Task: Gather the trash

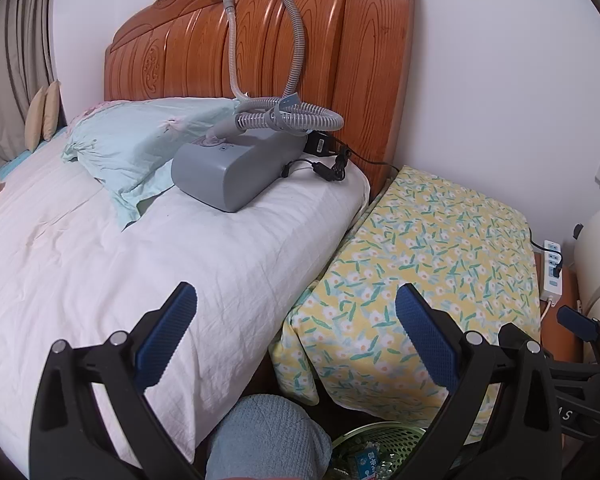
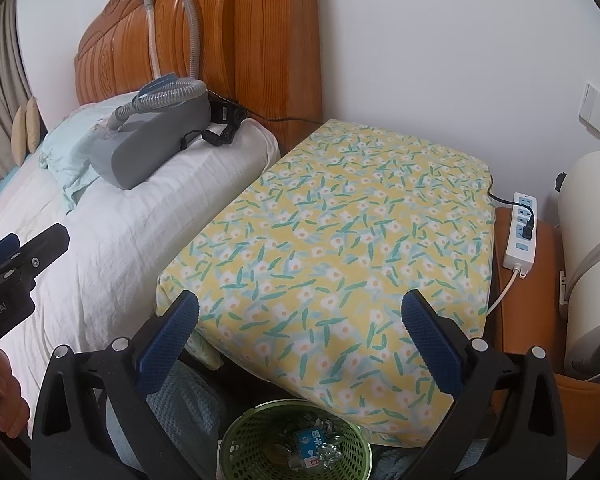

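A green mesh waste basket [image 2: 236, 432] stands on the floor below the flowered stand; it holds a blue-and-white carton [image 2: 310, 442] and crumpled wrappers. Its rim also shows in the left wrist view [image 1: 380, 434]. My left gripper [image 1: 296, 308] is open and empty, above the bed's edge. My right gripper [image 2: 300, 312] is open and empty, above the basket and the stand's front edge. The left gripper shows at the left of the right wrist view [image 2: 24, 252], the right gripper at the right edge of the left wrist view [image 1: 580, 324].
A bed with a white sheet [image 1: 100, 248], a teal pillow [image 1: 140, 148] and a grey machine with hoses [image 1: 236, 168] lies left. A yellow flowered cloth covers a stand [image 2: 360, 232]. A white power strip [image 2: 522, 228] lies on a brown surface. A white cylinder [image 2: 588, 248] stands right.
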Available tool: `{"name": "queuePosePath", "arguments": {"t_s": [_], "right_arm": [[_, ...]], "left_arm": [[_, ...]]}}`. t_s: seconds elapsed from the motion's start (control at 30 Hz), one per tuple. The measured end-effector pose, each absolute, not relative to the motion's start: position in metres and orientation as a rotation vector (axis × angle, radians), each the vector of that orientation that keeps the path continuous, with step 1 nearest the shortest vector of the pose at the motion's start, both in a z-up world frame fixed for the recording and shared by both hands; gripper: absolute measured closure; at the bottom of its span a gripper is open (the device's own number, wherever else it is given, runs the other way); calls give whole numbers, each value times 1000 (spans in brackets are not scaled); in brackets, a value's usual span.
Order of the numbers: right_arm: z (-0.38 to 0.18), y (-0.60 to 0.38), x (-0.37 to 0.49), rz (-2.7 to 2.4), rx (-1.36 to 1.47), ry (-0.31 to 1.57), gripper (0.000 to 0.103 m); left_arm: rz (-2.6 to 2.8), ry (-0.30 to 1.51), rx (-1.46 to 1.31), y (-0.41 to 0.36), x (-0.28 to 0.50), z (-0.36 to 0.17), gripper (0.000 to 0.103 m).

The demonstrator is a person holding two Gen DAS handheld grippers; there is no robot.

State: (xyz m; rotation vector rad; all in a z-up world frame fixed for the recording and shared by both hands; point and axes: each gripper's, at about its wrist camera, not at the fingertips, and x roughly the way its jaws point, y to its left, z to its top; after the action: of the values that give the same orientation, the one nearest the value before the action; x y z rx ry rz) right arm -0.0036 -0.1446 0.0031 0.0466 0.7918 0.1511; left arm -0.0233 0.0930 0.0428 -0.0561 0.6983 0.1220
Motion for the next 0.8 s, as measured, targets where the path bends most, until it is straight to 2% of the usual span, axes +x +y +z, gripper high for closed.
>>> {"name": "queuePosePath", "arguments": {"t_s": [0.8], "right_arm": [[0, -149, -3, 156, 44, 799, 2]], "left_arm": [[121, 707, -56, 93, -21, 41, 8]]}}
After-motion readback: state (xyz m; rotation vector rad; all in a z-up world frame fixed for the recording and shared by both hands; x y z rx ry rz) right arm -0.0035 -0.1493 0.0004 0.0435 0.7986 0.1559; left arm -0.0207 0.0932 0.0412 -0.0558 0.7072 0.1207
